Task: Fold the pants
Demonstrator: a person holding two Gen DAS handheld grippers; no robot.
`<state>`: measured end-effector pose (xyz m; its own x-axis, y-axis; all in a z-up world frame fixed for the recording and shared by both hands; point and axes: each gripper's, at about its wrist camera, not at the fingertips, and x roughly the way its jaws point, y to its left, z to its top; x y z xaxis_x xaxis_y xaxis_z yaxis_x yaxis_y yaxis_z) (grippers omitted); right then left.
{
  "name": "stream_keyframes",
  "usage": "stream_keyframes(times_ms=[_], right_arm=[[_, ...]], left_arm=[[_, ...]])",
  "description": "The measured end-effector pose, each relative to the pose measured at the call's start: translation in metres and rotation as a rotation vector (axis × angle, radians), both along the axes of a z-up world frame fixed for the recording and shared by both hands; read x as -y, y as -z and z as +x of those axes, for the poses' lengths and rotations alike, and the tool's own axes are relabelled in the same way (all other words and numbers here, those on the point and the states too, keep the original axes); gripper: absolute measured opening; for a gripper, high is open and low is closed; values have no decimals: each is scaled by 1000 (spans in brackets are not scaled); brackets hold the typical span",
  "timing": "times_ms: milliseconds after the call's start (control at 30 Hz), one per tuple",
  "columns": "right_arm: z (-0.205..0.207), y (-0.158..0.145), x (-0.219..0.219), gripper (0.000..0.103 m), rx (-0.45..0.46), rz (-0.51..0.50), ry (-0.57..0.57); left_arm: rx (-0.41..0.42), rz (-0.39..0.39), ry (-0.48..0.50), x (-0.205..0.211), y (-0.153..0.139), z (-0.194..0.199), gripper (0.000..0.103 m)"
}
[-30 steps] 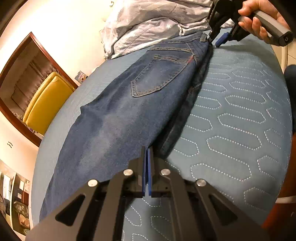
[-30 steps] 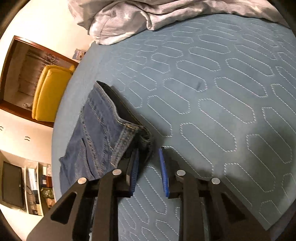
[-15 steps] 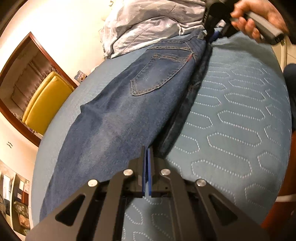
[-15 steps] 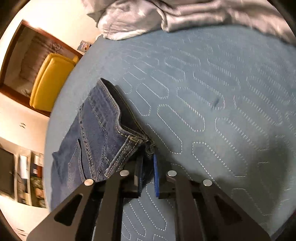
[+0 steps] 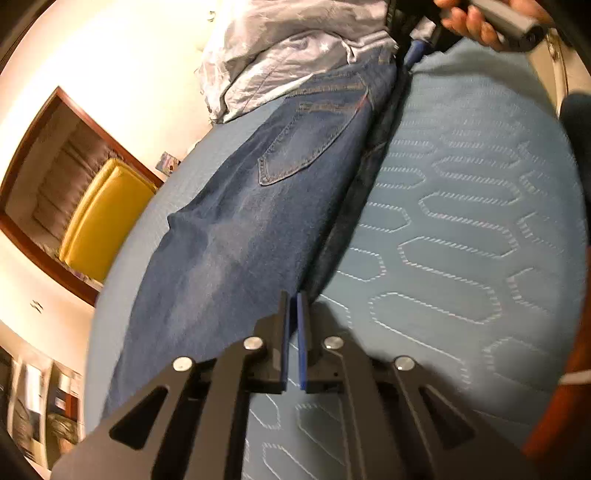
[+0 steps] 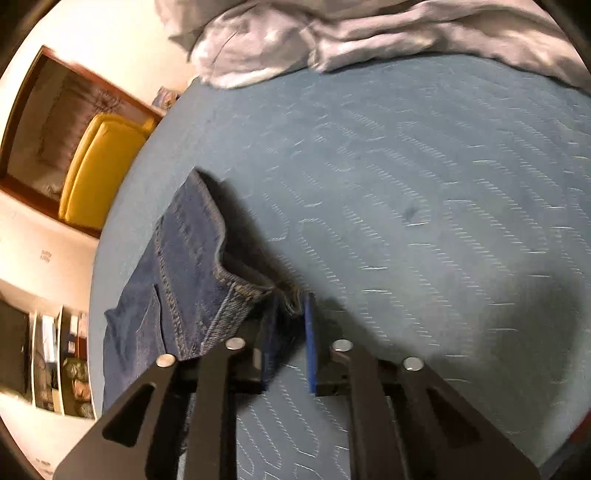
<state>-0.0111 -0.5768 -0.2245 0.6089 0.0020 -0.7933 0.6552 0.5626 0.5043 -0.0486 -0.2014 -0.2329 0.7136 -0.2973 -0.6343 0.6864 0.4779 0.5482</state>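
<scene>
A: The dark blue denim pants (image 5: 266,206) lie lengthwise on the teal quilted bedspread (image 5: 461,229), already doubled leg over leg, back pocket up, waistband reaching toward the crumpled pale grey sheet (image 5: 295,48).

B: And the left gripper (image 5: 292,306)?

A: It sits at the pants' inner edge, at the leg end, well away from the waistband. The blue pads are nearly together with only a thin slit between. Whether cloth is pinched in there cannot be told; the bedspread shows through the gap lower down.

B: The right gripper (image 6: 290,306) looks busier.

A: It's at the waistband corner (image 6: 258,288), pads apart, with the thick folded hem bunched between them. The jaws have room left, so that's no firm hold yet. From the left wrist view a hand (image 5: 476,22) holds that tool right at the waistband.

B: What could spoil it?

A: 2 things, likely. If the right pads close on only 1 layer, a lift would peel the doubled legs apart and undo the fold. And heavy denim could slip from a shallow bite on that bulky seam.

B: Anything behind the waistband?

A: The sheet. Its edge lies touching the pants there, so a careless sweep could drag it along.
</scene>
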Motion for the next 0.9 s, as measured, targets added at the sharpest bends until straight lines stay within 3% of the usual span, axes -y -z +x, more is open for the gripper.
stream_keyframes(times_ms=[67, 167, 233, 333, 400, 500, 600, 667, 700, 833, 900], right_arm=[[-14, -14, 2, 30, -27, -79, 22], [-20, -41, -17, 30, -64, -250, 1], [-11, -61, -53, 32, -61, -378, -87], [16, -80, -131, 51, 0, -486, -294], [32, -84, -181, 56, 33, -524, -424], [59, -79, -258, 62, 79, -510, -614], [75, -69, -299, 62, 75, -536, -684], [84, -57, -315, 62, 42, -546, -716], [86, -50, -322, 62, 21, -562, -730], [90, -21, -331, 67, -115, -686, -760], [86, -13, -326, 72, -122, -686, -750]], left_arm=[[-39, -63, -33, -11, -10, -2, 24], [-12, -121, -143, -35, -20, 1, 24], [-10, -139, -212, -51, -19, 8, 24], [-17, -104, -276, -67, -7, 17, 24], [-104, -148, -313, -83, -7, 23, 21], [-185, -237, -385, -115, -12, 29, 23], [-241, -381, -503, -165, -25, 37, 24], [-255, -493, -594, -208, -35, 48, 35], [-255, -516, -632, -223, -35, 53, 40], [-261, -496, -731, -279, -24, 76, 41], [-247, -500, -861, -320, -25, 87, 40]])
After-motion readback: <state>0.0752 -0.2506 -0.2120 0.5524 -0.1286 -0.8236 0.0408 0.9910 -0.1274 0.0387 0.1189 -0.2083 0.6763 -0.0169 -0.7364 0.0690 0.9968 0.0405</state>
